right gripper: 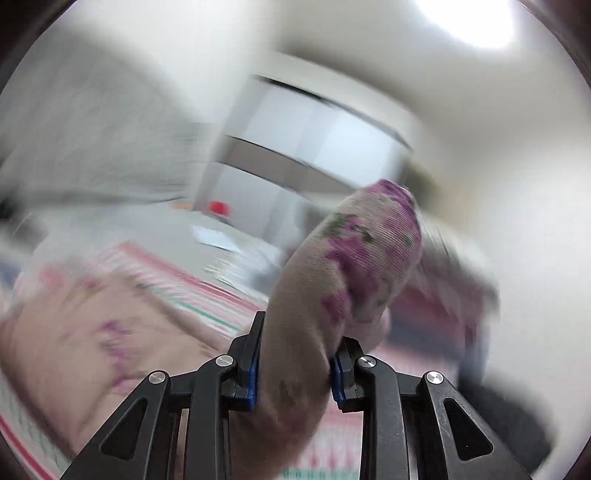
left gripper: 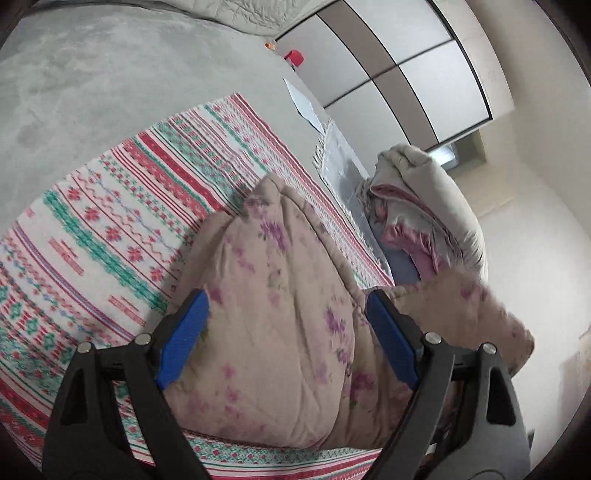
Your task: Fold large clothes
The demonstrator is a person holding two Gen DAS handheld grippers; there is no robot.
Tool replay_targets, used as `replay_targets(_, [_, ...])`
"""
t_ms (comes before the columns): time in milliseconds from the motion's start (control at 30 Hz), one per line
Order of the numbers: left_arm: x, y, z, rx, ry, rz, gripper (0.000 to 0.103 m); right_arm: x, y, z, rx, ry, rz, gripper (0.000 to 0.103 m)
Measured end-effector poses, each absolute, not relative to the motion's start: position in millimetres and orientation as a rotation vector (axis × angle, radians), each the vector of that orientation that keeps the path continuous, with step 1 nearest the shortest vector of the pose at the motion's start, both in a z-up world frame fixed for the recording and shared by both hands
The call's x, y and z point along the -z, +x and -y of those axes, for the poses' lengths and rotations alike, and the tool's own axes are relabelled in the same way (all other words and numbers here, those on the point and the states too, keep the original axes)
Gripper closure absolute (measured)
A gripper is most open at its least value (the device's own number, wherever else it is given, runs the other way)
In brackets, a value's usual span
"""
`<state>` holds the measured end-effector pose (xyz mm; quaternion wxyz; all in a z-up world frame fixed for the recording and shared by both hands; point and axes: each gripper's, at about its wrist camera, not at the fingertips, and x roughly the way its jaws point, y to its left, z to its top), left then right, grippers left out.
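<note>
Garment [left gripper: 273, 325]: beige, purple-flowered, quilted

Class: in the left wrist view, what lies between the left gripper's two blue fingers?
The padded floral garment bulges up between the fingers of the left gripper; grip unclear.

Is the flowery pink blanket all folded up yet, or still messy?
Still messy. The flowery blanket sits in a puffy heap on the striped sheet, and the right gripper holds one end up.

Soft, even indoor light is filling both views. Ceiling lamp [right gripper: 469, 18] is glaring above-right of the fingers. Right view is smearing heavily; fisheye rims are darkening, bending.
</note>
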<state>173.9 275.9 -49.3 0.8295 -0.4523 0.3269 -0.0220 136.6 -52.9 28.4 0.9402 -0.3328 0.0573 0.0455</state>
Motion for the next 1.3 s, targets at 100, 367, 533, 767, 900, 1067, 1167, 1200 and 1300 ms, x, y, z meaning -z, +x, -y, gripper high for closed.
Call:
replay_targets(100, [52.2, 167.2, -292.7, -0.027, -0.998, -0.665, 0.015, 12.9, 122.1, -10.2, -0.275, -0.877, -0.144, 0.074])
replay_targets(367, [55.4, 176.7, -289.0, 0.075, -0.987, -0.707, 0.015, 70.0, 111.2, -41.1, -0.549, -0.878, -0.285, 0.073])
replay_targets(533, [44.9, 190.8, -244.2, 0.217, -0.855, -0.764, 0.015, 36.9, 120.7, -10.7, -0.629, -0.659, -0.360, 0.074])
replay_targets(767, [54.1, 199.8, -204.4, 0.165, -0.659, -0.875, 0.033, 30.3, 119.1, 2.6, -0.596, -0.616, -0.345, 0.064])
replay_targets(900, [70.6, 204.3, -202.3, 0.168, -0.640, -0.954, 0.073, 26.0, 114.0, 5.8, -0.621, -0.632, -0.329, 0.038])
replay_targets(1067, [68.6, 204.2, -199.3, 0.141, -0.606, -0.946, 0.077, -9.7, 117.8, 40.5, -0.717, -0.484, -0.395, 0.028])
replay_targets(1167, [67.7, 203.7, -201.9, 0.148, -0.617, -0.944, 0.077, -26.6, 141.3, 81.0, -0.731, -0.303, -0.473, 0.026])
replay_targets(1200, [67.0, 203.4, -202.4, 0.150, -0.618, -0.941, 0.077, -29.0, 154.3, 96.2, -0.722, -0.228, -0.509, 0.026])
replay_targets(1300, [63.8, 202.5, -202.1, 0.153, -0.609, -0.928, 0.077, -25.4, 201.2, 162.2, -0.647, 0.154, -0.638, 0.025])
